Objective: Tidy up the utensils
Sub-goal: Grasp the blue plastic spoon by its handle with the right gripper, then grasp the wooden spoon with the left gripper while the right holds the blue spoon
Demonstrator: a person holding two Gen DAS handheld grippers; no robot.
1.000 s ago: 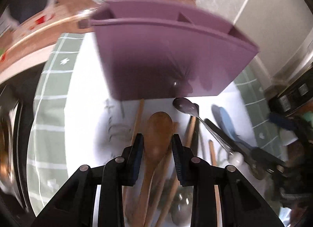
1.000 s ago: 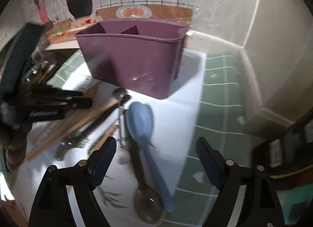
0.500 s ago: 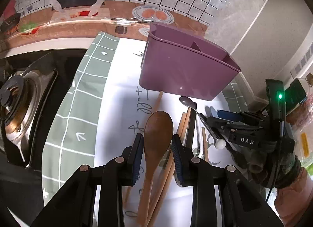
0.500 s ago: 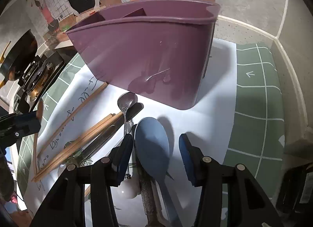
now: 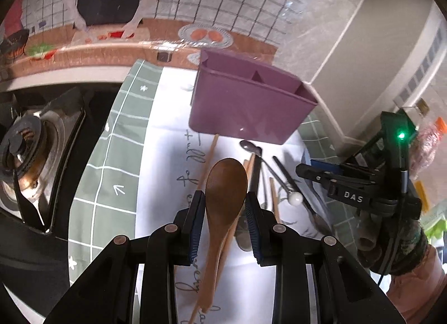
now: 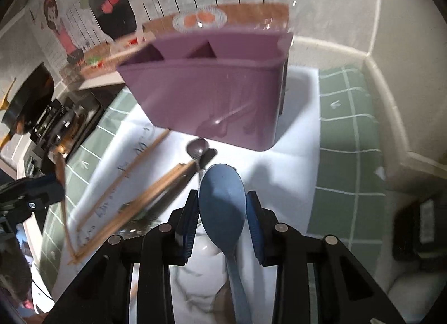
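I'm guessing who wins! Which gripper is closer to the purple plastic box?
Right. The right gripper, jaws closing on a blue plastic spoon, sits just short of the purple plastic box; the left gripper is farther back.

Left gripper (image 5: 225, 213) clamped; right gripper (image 6: 222, 219) closing, both fingers pointing steeply down.

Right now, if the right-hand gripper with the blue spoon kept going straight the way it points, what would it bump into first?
Most likely the purple utensil holder. The right gripper, closing on the blue spoon, aims down toward the holder's front wall. A metal spoon lies lower on the white mat; depth is unclear.
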